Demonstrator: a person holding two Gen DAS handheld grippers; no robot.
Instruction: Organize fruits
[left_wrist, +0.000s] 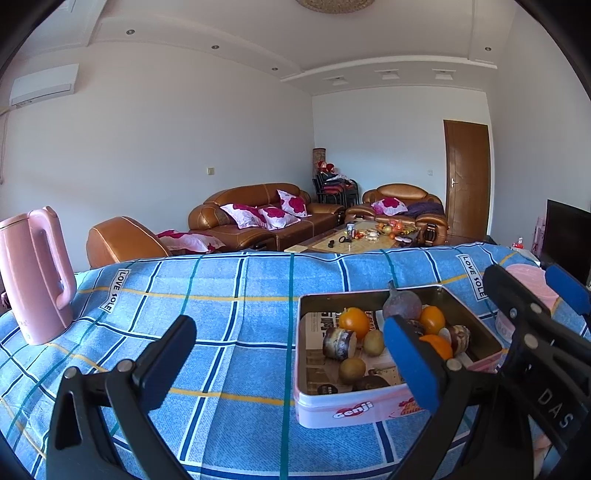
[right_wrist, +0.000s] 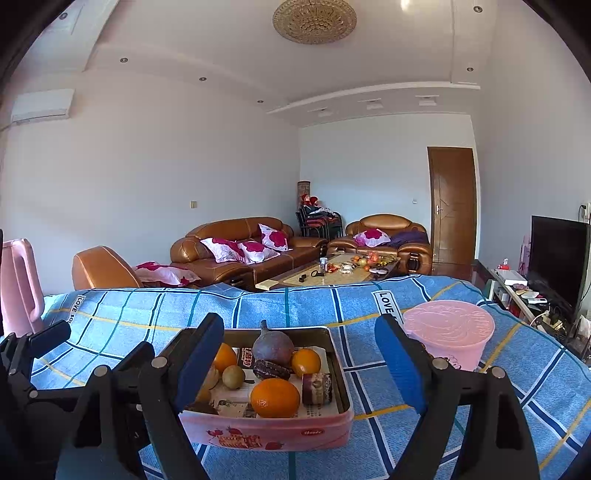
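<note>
- The pink tin of fruits lies lengthwise away from us on the bench; a big orange sits nearest.
- Left hand-held gripper and right hand-held gripper both gape, holding nothing.

tin: glossy metal | tablecloth: woven cloth | kettle: matt plastic

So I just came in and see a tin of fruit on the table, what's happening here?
A person holds two grippers, both open and empty, over a blue checked tablecloth. The left gripper and right gripper face a pink tin holding oranges, kiwis, a purple fruit and other pieces. Nothing is gripped yet. A pink tub stands right of the tin, a pink kettle far left.
</note>
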